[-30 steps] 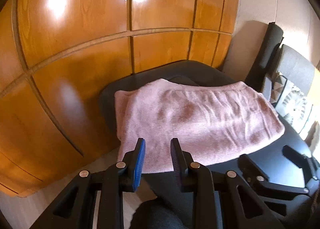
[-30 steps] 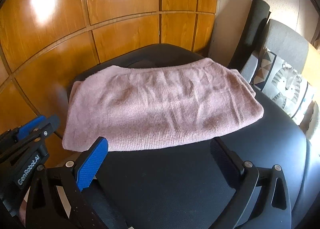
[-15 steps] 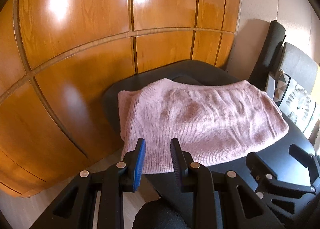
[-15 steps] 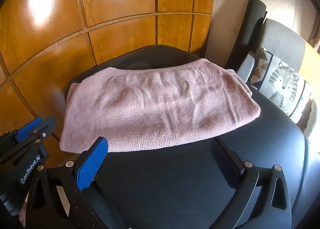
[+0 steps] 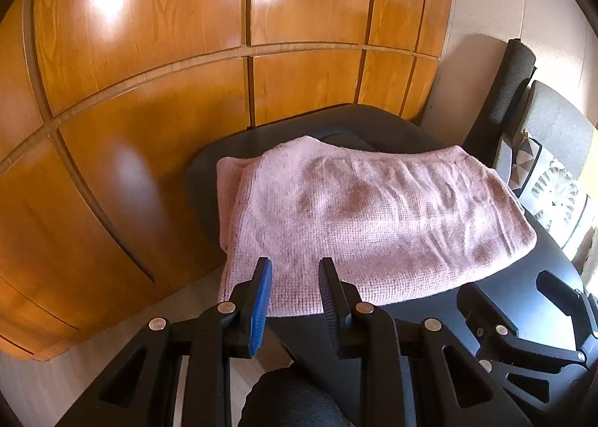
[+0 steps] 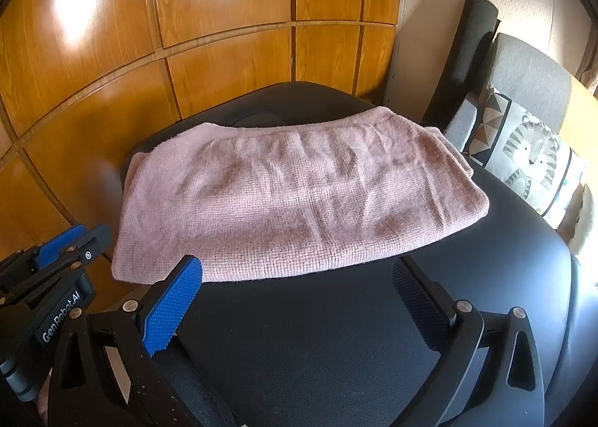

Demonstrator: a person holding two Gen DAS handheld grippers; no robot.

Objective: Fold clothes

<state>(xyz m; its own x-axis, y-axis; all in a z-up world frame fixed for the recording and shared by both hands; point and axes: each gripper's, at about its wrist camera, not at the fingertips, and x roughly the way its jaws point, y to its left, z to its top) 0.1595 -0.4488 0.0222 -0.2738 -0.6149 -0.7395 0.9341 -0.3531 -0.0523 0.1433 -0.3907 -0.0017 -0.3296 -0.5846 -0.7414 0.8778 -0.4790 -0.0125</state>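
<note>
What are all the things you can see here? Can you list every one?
pink knitted garment: one, pink, folded, lying on the black seat
black seat: one, black, under the garment
wooden panels: many, orange-brown, shiny, behind the seat
patterned cushion: one, grey and white with a striped cat, at the right
grey chair back: one, grey, behind the cushion
black roll: one, black, leaning on the pale wall
left gripper: one, black with blue pad, open, at the garment's near edge
right gripper: one, black with blue pad, open wide, empty

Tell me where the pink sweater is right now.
The pink sweater lies folded on the black seat, ahead of both open grippers, with the wooden cabinet doors behind it and the patterned cushion to its right.
</note>
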